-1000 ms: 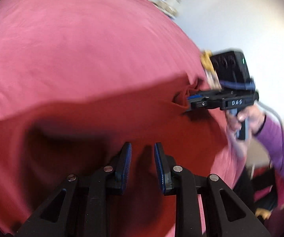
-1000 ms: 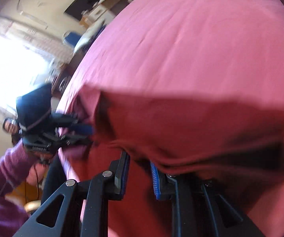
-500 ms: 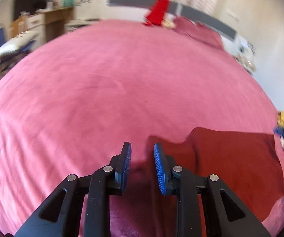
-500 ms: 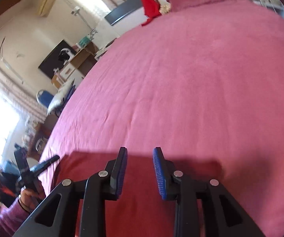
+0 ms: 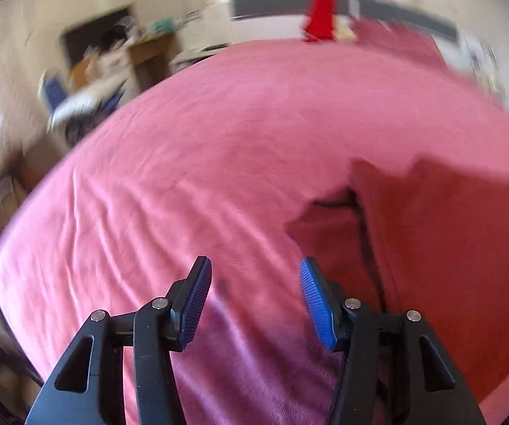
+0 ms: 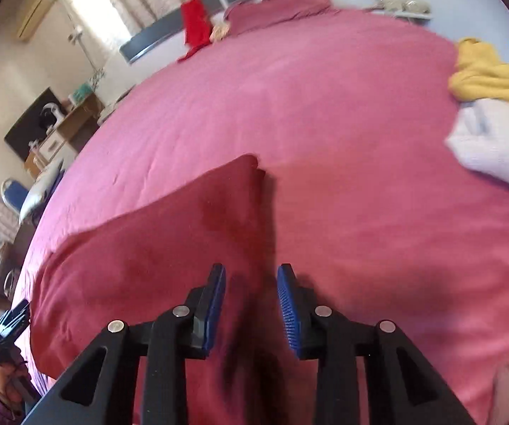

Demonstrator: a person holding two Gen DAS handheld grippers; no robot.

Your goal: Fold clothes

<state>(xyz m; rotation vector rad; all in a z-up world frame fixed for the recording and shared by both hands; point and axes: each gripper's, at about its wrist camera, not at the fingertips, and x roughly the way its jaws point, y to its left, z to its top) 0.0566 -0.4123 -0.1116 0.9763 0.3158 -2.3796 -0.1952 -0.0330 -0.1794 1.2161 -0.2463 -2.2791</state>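
The bed (image 6: 325, 106) lies bare and open ahead of the red cloth (image 6: 155, 248). A yellow garment (image 6: 492, 74) and white one (image 6: 495, 145) crowd its right edge.

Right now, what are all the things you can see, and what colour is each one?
Garment: one, dark red, flat on the bed near both grippers.
Bed cover: one, pink, under everything.
Yellow cloth: one, bunched at the bed's right edge.
White cloth: one, just below the yellow one.
Red cloth: one, hanging at the headboard.
Pillow: one, pink, bed's far end.
Desk: one, wooden, by the left wall.
Left gripper: black, blue pads, open, empty.
Right gripper: black, blue pads, open, empty.
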